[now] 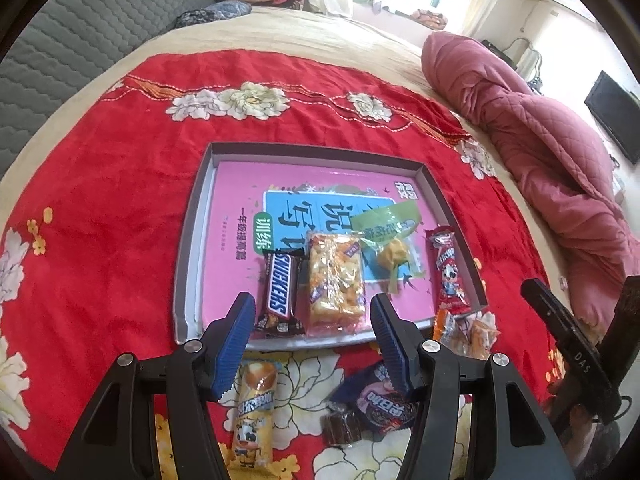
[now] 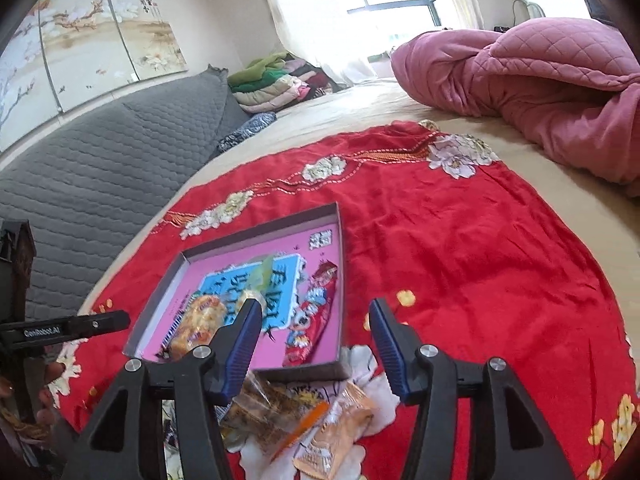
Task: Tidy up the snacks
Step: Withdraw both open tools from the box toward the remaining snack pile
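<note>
A shallow grey box tray [image 1: 192,240] [image 2: 160,292] with a pink book cover inside lies on the red flowered cloth [image 1: 100,220]. In it lie a Snickers bar [image 1: 278,296], a clear pack of nut brittle [image 1: 336,280] [image 2: 198,326], a green-wrapped yellow sweet [image 1: 390,254] and a red stick pack [image 1: 450,276] [image 2: 312,320]. My left gripper [image 1: 312,318] stands open above the tray's near edge, nothing between its fingers. My right gripper [image 2: 316,326] is open above the tray's near right corner, empty. Loose on the cloth lie a yellow tube snack [image 1: 252,412], a dark blue pack [image 1: 376,404], a brown sweet [image 1: 342,430] and orange packs [image 2: 340,428].
A rumpled pink quilt [image 1: 540,152] [image 2: 540,80] lies on the bed to the right. A grey padded headboard [image 2: 100,168] runs along the left, with folded clothes [image 2: 272,80] beyond it. The other gripper's black body [image 1: 572,352] [image 2: 60,330] shows at each view's side.
</note>
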A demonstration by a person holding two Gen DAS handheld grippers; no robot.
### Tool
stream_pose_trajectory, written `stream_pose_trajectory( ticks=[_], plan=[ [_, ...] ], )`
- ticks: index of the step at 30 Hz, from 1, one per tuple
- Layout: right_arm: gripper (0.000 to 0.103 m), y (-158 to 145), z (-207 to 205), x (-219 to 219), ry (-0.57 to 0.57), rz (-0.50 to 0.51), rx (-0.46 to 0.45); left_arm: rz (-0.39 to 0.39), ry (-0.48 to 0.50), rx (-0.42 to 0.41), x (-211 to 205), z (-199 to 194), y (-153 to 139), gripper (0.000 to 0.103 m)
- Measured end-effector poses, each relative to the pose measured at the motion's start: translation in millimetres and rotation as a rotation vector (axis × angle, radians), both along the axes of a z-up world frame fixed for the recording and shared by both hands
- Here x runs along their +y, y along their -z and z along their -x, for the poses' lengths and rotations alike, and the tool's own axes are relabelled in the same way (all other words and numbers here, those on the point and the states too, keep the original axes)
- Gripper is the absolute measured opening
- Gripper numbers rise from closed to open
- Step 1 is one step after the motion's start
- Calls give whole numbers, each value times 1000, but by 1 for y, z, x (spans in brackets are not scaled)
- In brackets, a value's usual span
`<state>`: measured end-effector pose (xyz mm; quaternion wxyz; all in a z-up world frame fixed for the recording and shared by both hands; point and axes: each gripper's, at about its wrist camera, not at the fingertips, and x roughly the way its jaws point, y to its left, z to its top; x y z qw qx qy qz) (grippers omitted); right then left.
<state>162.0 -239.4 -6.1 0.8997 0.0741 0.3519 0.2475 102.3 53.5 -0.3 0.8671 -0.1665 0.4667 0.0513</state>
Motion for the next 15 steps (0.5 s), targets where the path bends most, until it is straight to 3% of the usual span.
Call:
stream_pose_trajectory(
  ticks=[15],
  plan=[
    [56, 5, 39, 37, -127, 137, -22, 26, 45, 13, -9, 13, 6, 63]
  ],
)
